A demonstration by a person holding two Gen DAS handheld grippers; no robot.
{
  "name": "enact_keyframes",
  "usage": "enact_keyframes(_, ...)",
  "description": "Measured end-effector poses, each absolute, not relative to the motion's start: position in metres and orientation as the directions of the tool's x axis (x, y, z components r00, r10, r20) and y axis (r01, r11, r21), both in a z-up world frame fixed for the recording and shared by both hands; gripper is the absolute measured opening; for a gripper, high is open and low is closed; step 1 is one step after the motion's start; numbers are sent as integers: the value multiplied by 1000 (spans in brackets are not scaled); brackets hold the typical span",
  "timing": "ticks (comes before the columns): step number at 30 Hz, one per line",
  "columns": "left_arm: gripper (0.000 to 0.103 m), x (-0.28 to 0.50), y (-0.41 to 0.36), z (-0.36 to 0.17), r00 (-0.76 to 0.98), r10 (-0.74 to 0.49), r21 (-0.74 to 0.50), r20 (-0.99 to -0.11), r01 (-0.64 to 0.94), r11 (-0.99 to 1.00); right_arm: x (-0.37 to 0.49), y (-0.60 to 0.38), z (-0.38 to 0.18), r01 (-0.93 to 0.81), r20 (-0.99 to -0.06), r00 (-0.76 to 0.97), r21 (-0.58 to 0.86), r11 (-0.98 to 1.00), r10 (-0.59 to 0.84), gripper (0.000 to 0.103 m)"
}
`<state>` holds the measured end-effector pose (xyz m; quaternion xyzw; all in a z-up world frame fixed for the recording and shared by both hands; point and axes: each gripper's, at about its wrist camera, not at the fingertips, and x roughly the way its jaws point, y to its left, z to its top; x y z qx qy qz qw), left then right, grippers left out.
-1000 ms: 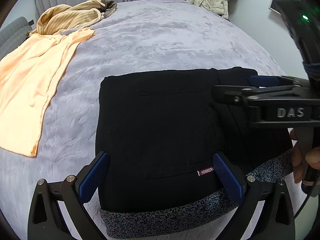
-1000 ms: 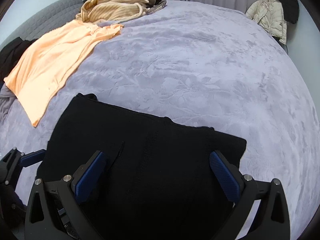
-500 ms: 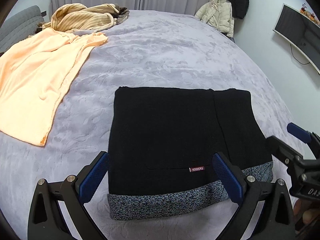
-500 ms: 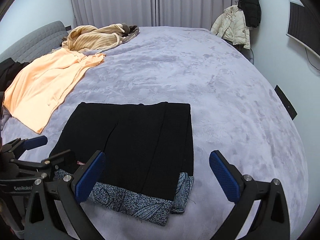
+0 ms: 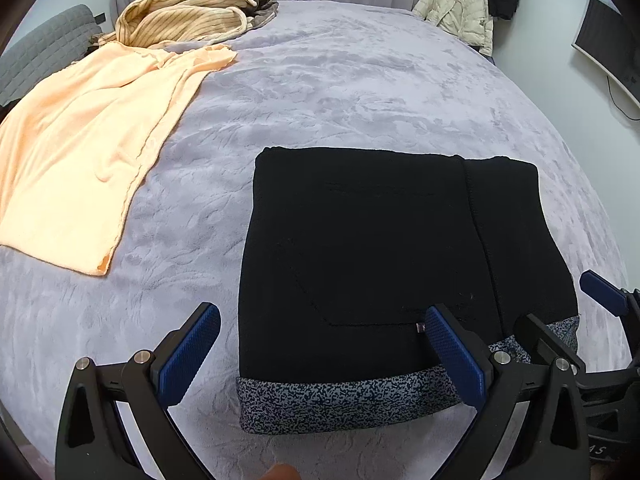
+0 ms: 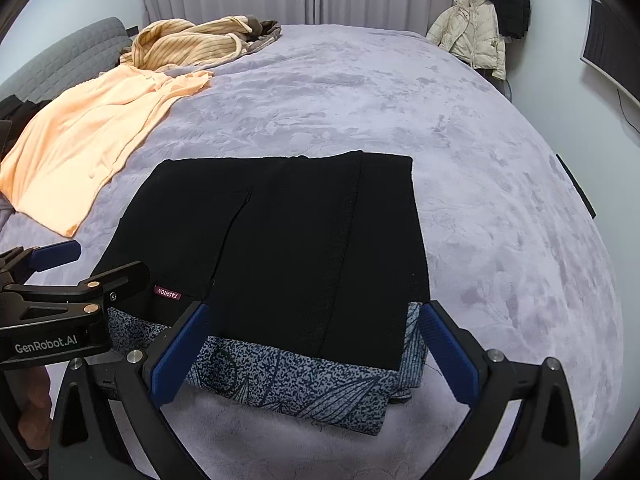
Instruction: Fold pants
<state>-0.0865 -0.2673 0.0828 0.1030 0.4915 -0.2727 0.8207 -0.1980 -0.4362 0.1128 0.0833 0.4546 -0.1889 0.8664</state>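
The black pants (image 5: 384,248) lie folded into a flat rectangle on the grey-lilac bed cover (image 5: 360,92). A speckled blue-grey lining band (image 5: 344,404) shows along their near edge. The pants also show in the right wrist view (image 6: 280,240), with a small pink label (image 6: 167,293). My left gripper (image 5: 320,356) is open and empty, just short of the pants' near edge. My right gripper (image 6: 308,352) is open and empty at the near right corner. Each gripper shows in the other's view: the right one (image 5: 568,312), the left one (image 6: 84,264).
An orange towel (image 5: 84,152) is spread on the left of the bed. A striped beige garment (image 5: 184,20) is heaped at the far left. A cream jacket (image 5: 460,4) hangs at the far right wall. A grey sofa (image 5: 40,52) stands at the left.
Both grippers have pulled back and up from the pants, which now lie flat and untouched. The right gripper has left the cloth and sits at the pants' right.
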Motion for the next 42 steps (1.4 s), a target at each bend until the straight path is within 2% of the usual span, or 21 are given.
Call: enact_keyframes(42,102,-90,-265,81,378,-318,-72,-870,541,838,-206,-431,126,388,-802,537,-42,921,-262,103)
